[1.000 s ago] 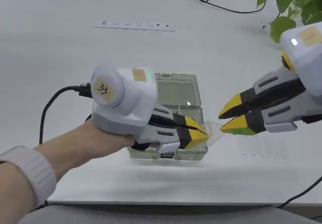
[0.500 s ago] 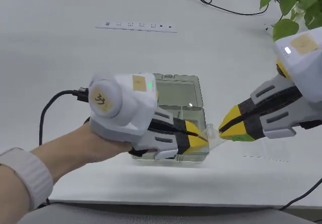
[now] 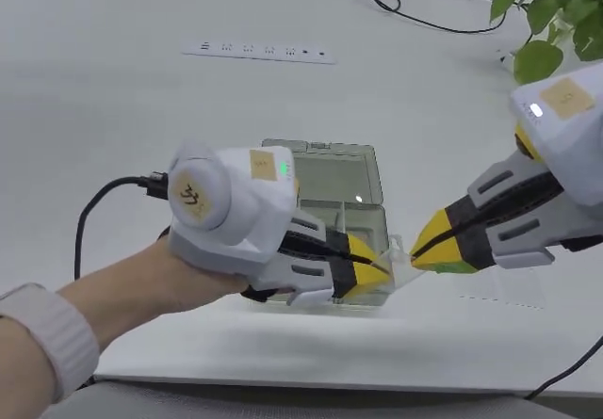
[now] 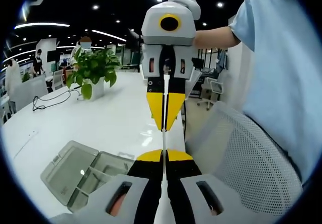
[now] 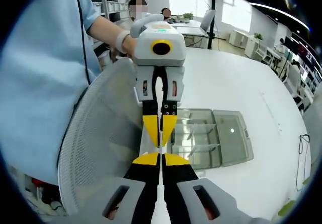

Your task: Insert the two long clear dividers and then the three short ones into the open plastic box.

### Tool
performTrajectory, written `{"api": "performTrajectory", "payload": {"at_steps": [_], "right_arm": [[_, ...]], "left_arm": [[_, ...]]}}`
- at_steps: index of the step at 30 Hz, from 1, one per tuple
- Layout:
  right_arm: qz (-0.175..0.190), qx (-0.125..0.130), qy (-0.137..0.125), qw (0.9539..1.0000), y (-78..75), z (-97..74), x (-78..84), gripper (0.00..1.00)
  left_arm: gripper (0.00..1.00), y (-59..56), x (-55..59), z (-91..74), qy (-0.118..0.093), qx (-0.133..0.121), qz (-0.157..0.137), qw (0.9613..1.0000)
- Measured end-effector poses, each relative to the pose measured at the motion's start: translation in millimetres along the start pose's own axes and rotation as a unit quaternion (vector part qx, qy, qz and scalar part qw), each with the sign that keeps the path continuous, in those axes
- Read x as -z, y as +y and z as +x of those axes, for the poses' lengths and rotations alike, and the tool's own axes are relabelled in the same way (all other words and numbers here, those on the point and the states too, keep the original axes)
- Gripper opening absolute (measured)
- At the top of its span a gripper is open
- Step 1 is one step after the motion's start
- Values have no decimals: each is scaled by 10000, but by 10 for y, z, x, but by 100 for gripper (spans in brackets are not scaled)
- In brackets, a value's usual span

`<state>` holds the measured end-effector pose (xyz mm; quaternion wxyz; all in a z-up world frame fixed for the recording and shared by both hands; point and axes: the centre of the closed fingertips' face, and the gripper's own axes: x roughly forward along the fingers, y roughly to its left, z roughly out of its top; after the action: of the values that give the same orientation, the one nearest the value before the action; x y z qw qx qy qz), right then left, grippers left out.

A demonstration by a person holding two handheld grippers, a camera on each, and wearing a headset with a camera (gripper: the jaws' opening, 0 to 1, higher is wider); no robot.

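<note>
**A:** What is the biggest thing here?

**B:** The white workbench (image 3: 113, 108). On it, at the middle of the head view, sits the clear rectangular plastic box (image 3: 363, 219), with its hinged lid (image 3: 334, 169) laid open flat at the box's 12 o'clock.

**A:** And the grippers?

**B:** The left gripper (image 3: 377, 266), in a hand, comes in over the box from 8 o'clock. The right gripper (image 3: 421, 249) comes in from 3 o'clock. They meet almost tip to tip at the box's 4 o'clock corner.

**A:** What are the jaws doing?

**B:** Both pairs are pinched nearly closed on one thin clear plastic divider (image 3: 400, 257), which spans the small gap between them. Each gripper view shows its edge as a fine line between the yellow tips.

**A:** Is there anything smaller?

**B:** Faint flat clear pieces (image 3: 504, 287) lie on the bench at the box's 4 o'clock.
</note>
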<state>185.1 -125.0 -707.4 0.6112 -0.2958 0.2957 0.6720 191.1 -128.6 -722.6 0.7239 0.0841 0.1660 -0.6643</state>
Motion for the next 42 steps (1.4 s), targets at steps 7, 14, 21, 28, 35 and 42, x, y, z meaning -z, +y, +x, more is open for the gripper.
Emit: {"api": "performTrajectory", "payload": {"at_steps": [7, 14, 21, 28, 35, 42], "right_arm": [[26, -17, 59, 10000, 4, 9, -15, 2], [74, 55, 158, 9998, -24, 6, -31, 2], [226, 156, 401, 9988, -84, 25, -18, 2], [297, 228, 515, 9980, -122, 86, -84, 2], [341, 285, 645, 9969, -247, 187, -156, 2], [320, 361, 772, 9958, -439, 318, -301, 2]], "left_arm": [[0, -8, 3, -14, 9, 2, -42, 10000], [14, 13, -5, -44, -10, -59, -132, 9999], [41, 82, 41, -135, 1, -314, -176, 9994], [65, 129, 147, -296, 40, -570, -241, 9981], [87, 227, 257, -523, 67, -878, -323, 9956], [100, 352, 347, -784, 57, -1177, -481, 9919]]}}
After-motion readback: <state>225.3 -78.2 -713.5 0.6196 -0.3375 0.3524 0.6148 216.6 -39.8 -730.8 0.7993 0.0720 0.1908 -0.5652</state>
